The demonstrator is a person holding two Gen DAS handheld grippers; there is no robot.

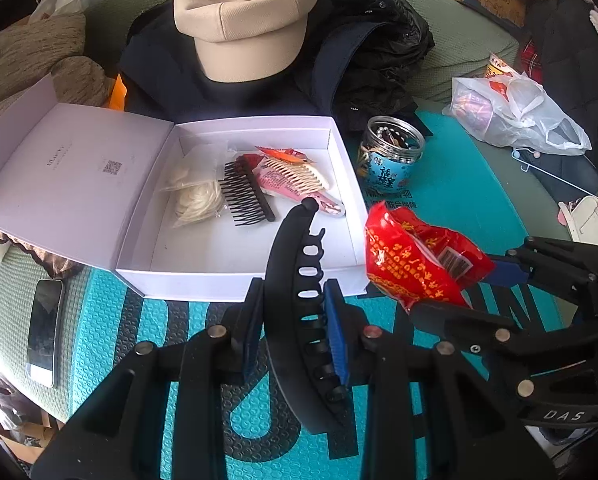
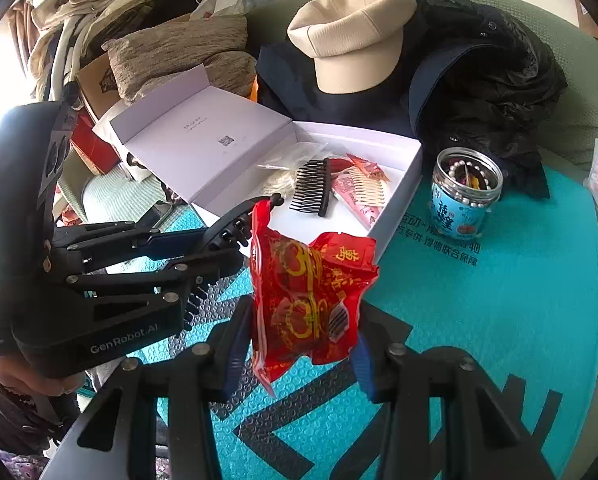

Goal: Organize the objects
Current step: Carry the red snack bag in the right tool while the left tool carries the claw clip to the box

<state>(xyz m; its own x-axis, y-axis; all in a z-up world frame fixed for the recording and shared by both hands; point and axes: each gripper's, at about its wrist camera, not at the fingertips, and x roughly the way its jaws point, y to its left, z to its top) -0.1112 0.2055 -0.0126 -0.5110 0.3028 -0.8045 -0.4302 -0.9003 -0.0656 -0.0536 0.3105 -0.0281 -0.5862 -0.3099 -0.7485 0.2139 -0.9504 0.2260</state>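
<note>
Left wrist view: the left gripper (image 1: 295, 332) is clamped on a black hair clip (image 1: 299, 280), held up over the near wall of the white box (image 1: 235, 284), tip already above the floor. The box holds a black comb (image 1: 245, 194), a cream comb (image 1: 295, 174) and pink packets; the near-right floor is bare. Judgement: carry the clip clear over the near wall and release above that bare patch.

Right wrist view: the right gripper (image 2: 303, 360) pinches a red snack packet (image 2: 303, 304), hanging free just before the box's near corner. The bead jar (image 2: 465, 194) stands just right of the box; the left gripper crowds the left side. Judgement: enter one hand at a time, keeping clear of the jar.
</note>
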